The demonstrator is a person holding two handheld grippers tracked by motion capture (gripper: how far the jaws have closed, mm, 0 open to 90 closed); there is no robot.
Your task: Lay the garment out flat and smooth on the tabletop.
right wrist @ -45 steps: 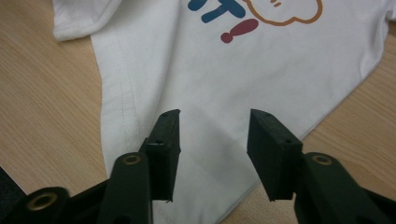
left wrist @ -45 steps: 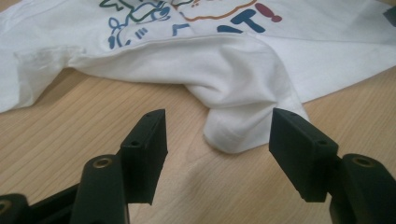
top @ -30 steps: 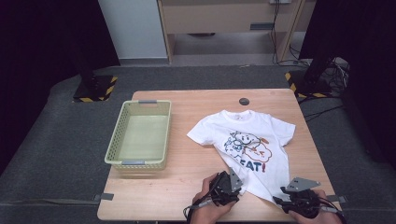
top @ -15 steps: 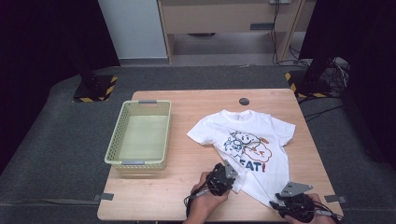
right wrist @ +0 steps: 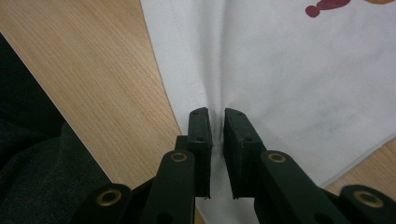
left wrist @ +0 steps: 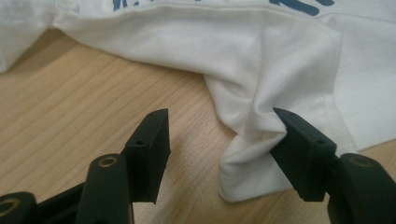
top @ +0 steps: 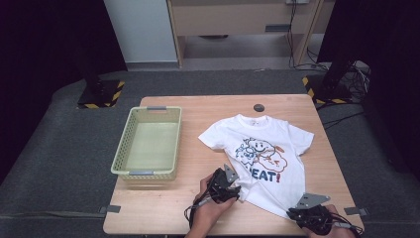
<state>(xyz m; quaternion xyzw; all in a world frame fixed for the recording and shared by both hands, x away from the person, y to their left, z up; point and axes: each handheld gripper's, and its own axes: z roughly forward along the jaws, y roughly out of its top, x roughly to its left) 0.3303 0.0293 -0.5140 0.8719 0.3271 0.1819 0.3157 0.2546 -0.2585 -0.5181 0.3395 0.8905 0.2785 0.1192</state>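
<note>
Left tool (left wrist: 219, 140) has just sprung open, the T-shirt (top: 262, 158) hem's bunched corner loose between its jaws; right tool (right wrist: 215, 123) has just pinched shut on the hem beside it, so only one corner is secured.

Both grippers (top: 225, 184) black, brass screws, perhaps grey top plates.

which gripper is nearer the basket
Left. The left gripper is at the shirt's lower left corner, just right of the basket. The right gripper is farther right, at the shirt's bottom hem.
</note>
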